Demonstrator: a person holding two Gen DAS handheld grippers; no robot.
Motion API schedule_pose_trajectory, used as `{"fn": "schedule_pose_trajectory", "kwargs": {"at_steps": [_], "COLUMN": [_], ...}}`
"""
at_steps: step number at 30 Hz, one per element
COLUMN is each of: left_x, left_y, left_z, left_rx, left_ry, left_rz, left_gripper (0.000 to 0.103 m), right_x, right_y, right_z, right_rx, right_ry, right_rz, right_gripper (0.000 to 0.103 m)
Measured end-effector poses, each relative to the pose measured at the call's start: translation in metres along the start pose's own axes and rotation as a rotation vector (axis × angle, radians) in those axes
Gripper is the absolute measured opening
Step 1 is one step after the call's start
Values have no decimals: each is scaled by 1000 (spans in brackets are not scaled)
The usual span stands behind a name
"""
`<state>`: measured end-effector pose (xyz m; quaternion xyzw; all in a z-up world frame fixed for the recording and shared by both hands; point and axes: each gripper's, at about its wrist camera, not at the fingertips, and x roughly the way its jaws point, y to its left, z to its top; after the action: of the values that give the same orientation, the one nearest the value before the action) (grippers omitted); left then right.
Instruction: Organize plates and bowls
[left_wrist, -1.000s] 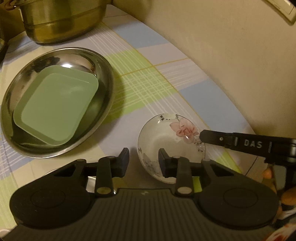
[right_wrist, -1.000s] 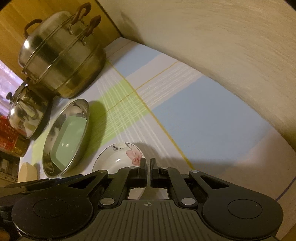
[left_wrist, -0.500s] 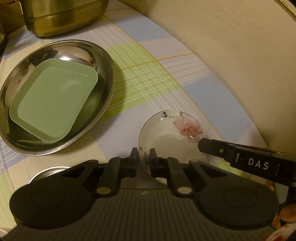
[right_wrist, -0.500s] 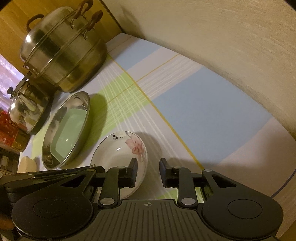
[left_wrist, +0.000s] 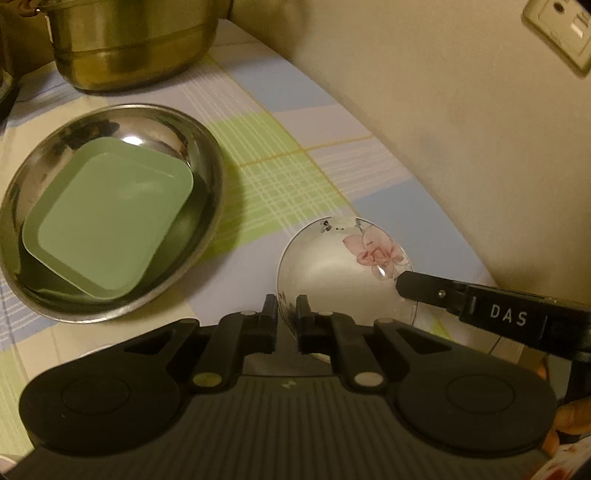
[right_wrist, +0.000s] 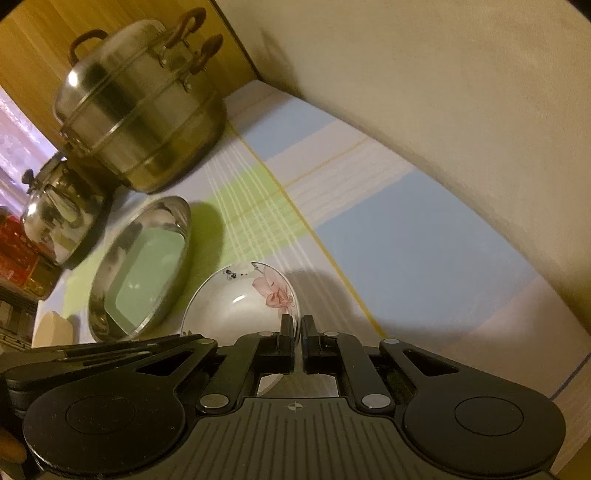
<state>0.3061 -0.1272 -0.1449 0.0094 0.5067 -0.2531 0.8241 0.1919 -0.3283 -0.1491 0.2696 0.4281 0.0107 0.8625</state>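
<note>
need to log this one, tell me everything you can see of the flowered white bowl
The flowered white bowl looks like glazed ceramic, white inside with a pink flower and small dark sprigs near the rim. It looks empty and sits upright on the plaid tablecloth, right of the steel dish. The left gripper is shut on its near rim and the right gripper on its right rim.

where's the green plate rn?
Green plate lies inside the steel dish, left of the floral bowl in the left wrist view, near the steamer pot.
</note>
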Motion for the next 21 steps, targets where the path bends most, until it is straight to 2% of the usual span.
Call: {"fn": "schedule_pose_trajectory", "kwargs": {"at_steps": [11,21], "left_x": [-27,-42], "left_y": [21,58], "left_z": [14,21], "left_rx": [-55,-130], "left_ry": [-71,-110], "left_rz": [35,96], "left_gripper": [8,8], "right_x": [6,34], "right_y": [31,68], "right_z": [26,40], "right_rx": [-55,-109], "right_ry": [-3,26], "right_rz": [67,136], "right_gripper": [5,5]}}
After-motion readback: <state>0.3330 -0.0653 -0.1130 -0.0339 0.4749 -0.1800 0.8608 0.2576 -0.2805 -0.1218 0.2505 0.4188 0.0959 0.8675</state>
